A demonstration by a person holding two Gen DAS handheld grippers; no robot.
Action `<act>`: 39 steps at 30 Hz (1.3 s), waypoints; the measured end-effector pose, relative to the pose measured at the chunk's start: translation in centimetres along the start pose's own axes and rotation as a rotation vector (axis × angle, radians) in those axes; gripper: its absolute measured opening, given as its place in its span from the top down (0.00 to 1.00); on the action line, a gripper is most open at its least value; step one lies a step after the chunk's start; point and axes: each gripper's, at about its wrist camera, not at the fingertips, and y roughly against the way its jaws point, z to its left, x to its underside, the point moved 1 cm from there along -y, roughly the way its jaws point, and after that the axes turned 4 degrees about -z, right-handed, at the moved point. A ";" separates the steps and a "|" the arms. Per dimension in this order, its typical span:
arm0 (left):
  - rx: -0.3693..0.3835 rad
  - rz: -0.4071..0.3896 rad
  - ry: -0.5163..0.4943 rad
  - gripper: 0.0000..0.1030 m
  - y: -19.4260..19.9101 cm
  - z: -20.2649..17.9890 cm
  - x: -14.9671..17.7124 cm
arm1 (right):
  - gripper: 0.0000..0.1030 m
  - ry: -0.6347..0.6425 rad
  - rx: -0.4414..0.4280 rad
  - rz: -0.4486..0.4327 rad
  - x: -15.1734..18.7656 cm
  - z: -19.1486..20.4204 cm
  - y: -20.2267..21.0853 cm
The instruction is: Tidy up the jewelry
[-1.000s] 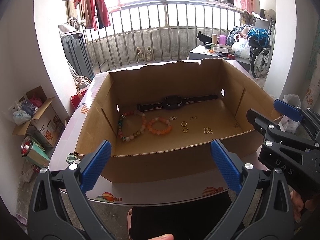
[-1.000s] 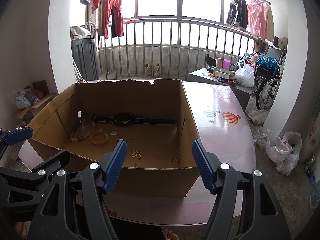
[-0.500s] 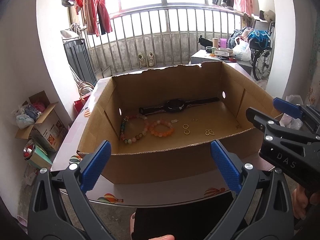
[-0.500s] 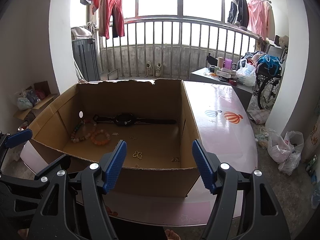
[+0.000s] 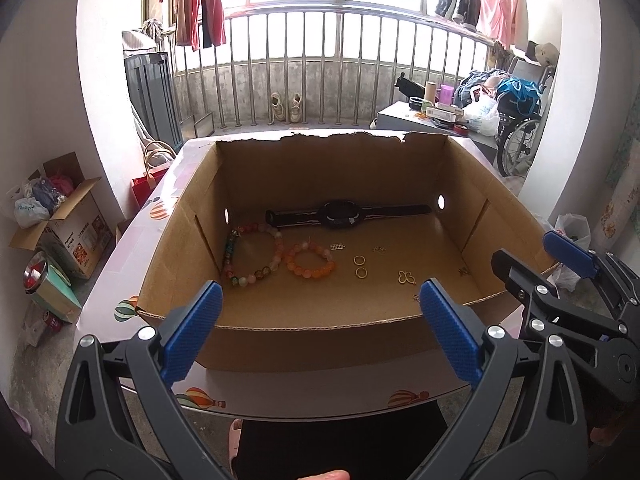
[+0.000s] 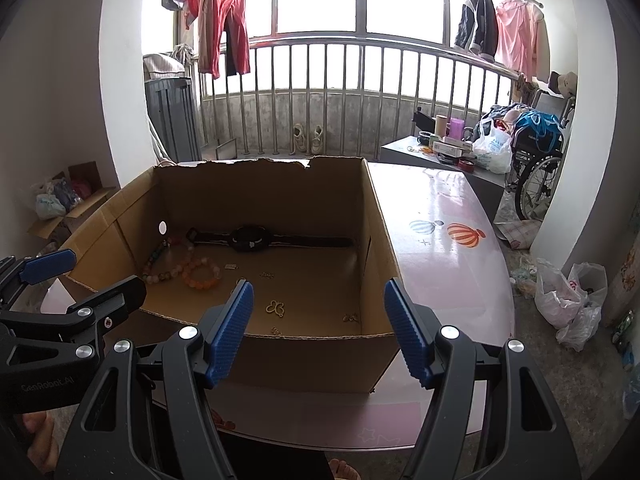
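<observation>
Pulled back and lifted a little since a second ago, with more of the table edge under the box now in the left view. Left claw (image 5: 320, 336) spread wide, gripping nothing, hanging short of the near wall of the cardboard box (image 5: 320, 344). Right claw (image 6: 319, 330) likewise wide apart and empty, held before the box's near right corner.

Inside, on the box floor: black watch (image 5: 340, 215) stretched flat along the far wall. Just in front, at the left, a large multicoloured bead bracelet (image 5: 250, 254) against the left wall, touching a smaller orange bead bracelet (image 5: 310, 262) on its right. Further right, two gold rings (image 5: 360, 266) close together, then a gold butterfly charm (image 5: 407, 278). Smaller trinkets scattered nearby, too tiny to name. Box resting on a pink table (image 6: 448, 240) printed with hot-air balloons.
</observation>
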 end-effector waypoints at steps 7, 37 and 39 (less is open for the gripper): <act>-0.022 -0.023 -0.030 0.07 0.3 -0.3 0.2 | 0.36 -0.002 0.002 -0.007 0.1 0.0 0.0; -0.014 -0.065 -0.001 0.07 -0.6 0.3 0.4 | 0.35 0.001 -0.002 -0.018 0.0 0.0 0.1; -0.014 -0.066 -0.001 0.07 -0.6 0.3 0.5 | 0.35 0.003 -0.004 -0.017 0.0 0.0 0.1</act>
